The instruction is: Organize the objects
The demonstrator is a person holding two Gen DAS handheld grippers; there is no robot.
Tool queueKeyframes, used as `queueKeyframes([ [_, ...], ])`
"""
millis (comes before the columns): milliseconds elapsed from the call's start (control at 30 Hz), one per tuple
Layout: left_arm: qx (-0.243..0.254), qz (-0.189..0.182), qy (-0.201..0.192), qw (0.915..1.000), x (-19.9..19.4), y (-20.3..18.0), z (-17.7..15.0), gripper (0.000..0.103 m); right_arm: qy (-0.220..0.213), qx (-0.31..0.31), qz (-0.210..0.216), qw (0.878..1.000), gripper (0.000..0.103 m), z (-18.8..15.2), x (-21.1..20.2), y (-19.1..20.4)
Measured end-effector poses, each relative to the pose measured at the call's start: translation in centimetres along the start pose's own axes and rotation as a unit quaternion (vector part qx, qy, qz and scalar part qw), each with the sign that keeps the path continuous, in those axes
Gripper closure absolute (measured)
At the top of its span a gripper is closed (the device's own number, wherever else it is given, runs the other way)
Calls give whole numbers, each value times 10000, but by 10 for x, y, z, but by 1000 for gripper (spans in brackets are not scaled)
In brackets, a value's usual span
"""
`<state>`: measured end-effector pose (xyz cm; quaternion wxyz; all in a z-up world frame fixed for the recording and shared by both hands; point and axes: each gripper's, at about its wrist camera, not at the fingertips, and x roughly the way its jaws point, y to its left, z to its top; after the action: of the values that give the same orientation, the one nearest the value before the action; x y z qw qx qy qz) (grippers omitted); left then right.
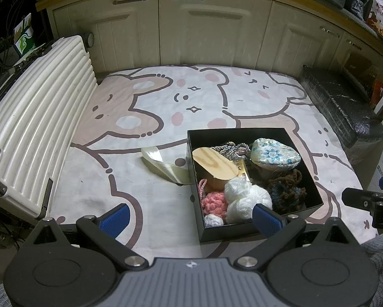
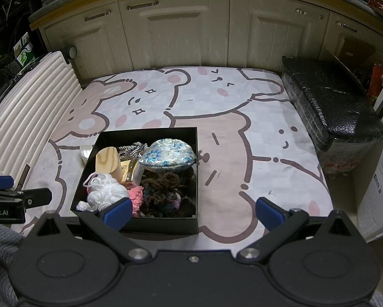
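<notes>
Nearly done; black box [image 1: 255,227] on the bear-print sheet [image 1: 145,97] already holds yarn, pouch, wooden block; only the cream ribbon [image 1: 163,166] lies outside, touching its left wall; left gripper [image 1: 190,216] and right gripper [image 2: 194,211] jaws wide, empty.

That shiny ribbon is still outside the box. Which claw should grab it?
Probably the left claw. The cream ribbon lies on the sheet on the left side of the black box, straight ahead of that open claw. The right claw would have to reach across the box.
</notes>
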<state>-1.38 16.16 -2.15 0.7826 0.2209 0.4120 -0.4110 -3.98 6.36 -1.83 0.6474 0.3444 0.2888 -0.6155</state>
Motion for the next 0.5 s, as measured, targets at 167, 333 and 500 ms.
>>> queueKeyframes([
  [167, 8, 9, 14, 10000, 1, 0, 0, 2, 2, 3, 1, 10000, 0, 1, 0, -1],
  [333, 12, 15, 25, 10000, 1, 0, 0, 2, 2, 6, 1, 10000, 0, 1, 0, -1],
  [500, 17, 23, 37, 10000, 1, 0, 1, 2, 5, 3, -1, 10000, 0, 1, 0, 0],
])
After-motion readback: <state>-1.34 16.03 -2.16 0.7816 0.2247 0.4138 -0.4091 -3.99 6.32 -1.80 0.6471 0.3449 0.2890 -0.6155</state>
